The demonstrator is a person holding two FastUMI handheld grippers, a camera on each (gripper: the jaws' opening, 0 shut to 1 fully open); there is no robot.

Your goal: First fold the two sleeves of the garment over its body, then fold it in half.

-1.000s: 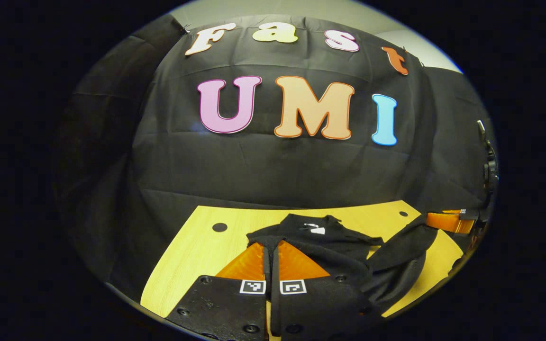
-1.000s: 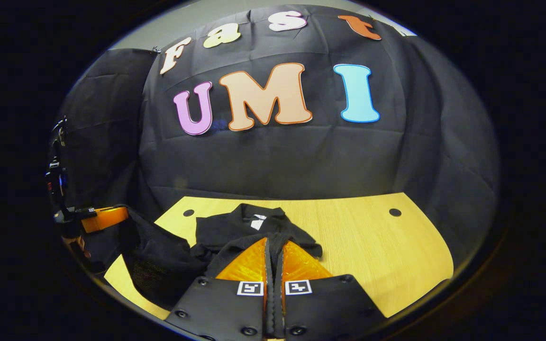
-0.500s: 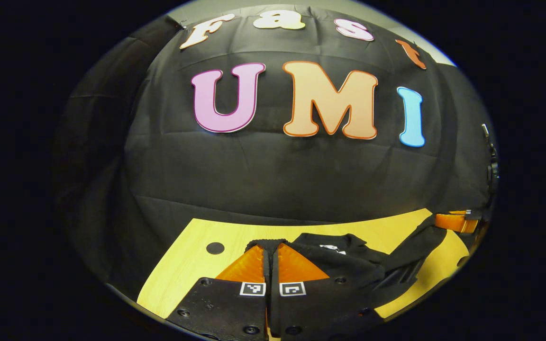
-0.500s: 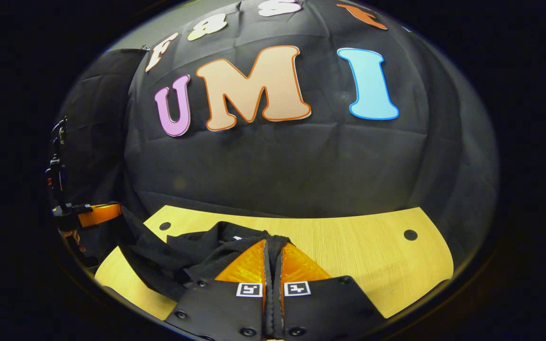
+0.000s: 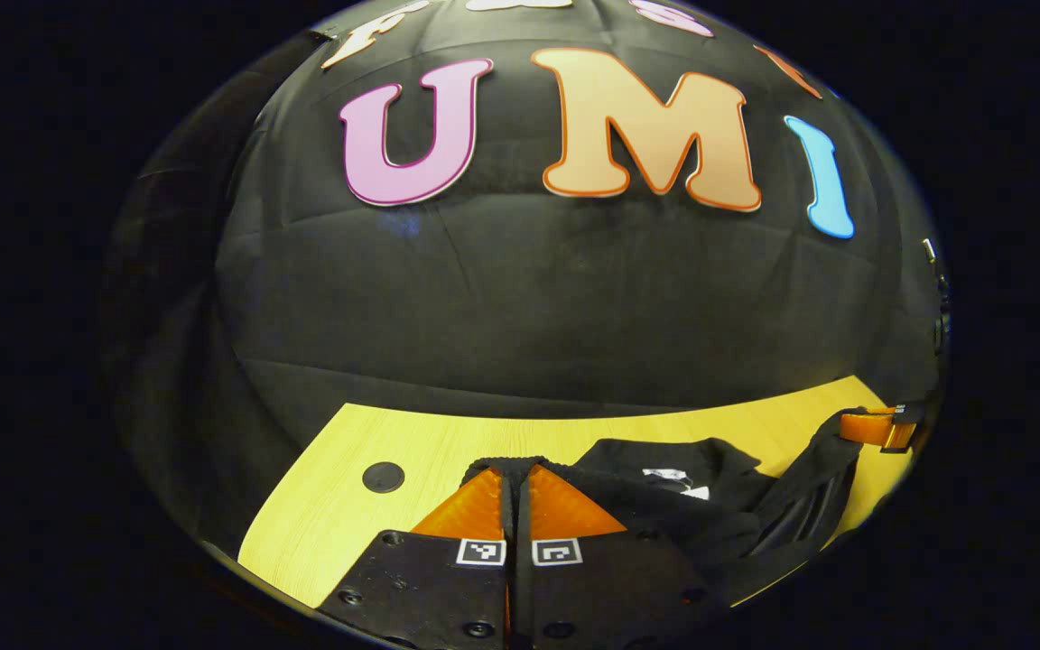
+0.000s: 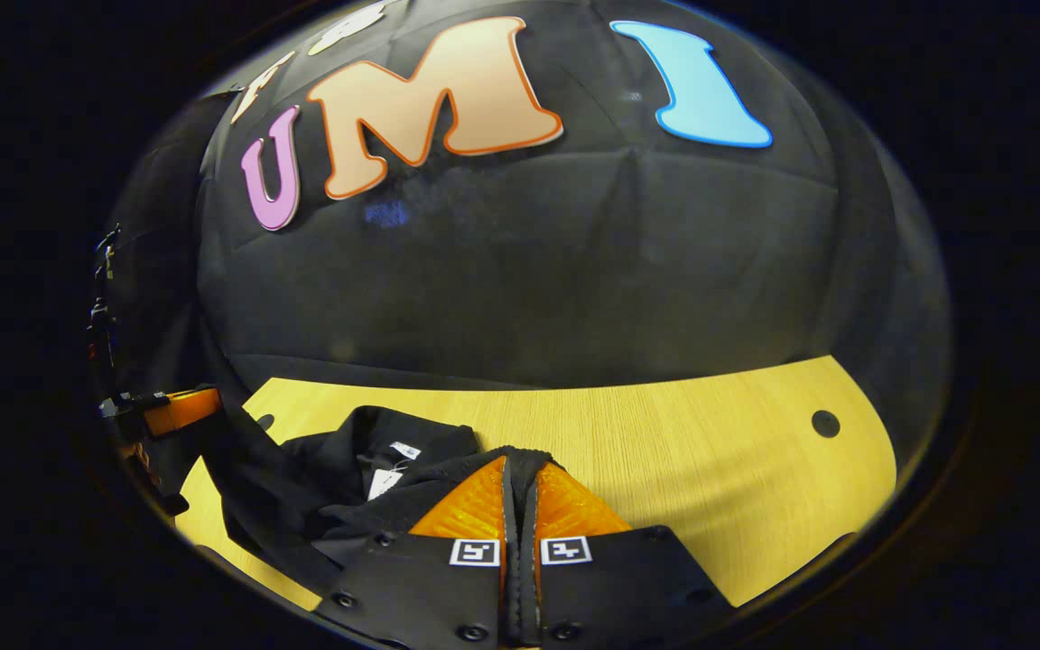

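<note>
A black garment with a white neck label lies on the yellow wooden table. My left gripper is shut on a black hem edge of it, held just above the tabletop. My right gripper is likewise shut on another part of the same hem, with the garment bunched to its left. In the left gripper view, the right gripper appears at the far right, cloth stretching from it. In the right gripper view, the left gripper appears at the far left.
The table has round dark holes near its back corners, one hole on the left and another hole on the right. The booth's black cloth wall stands close behind the table's far edge.
Both grippers have carried the held hem forward toward the collar and the back wall. The garment's lower part now lies over its upper part, and the wall looms larger.
</note>
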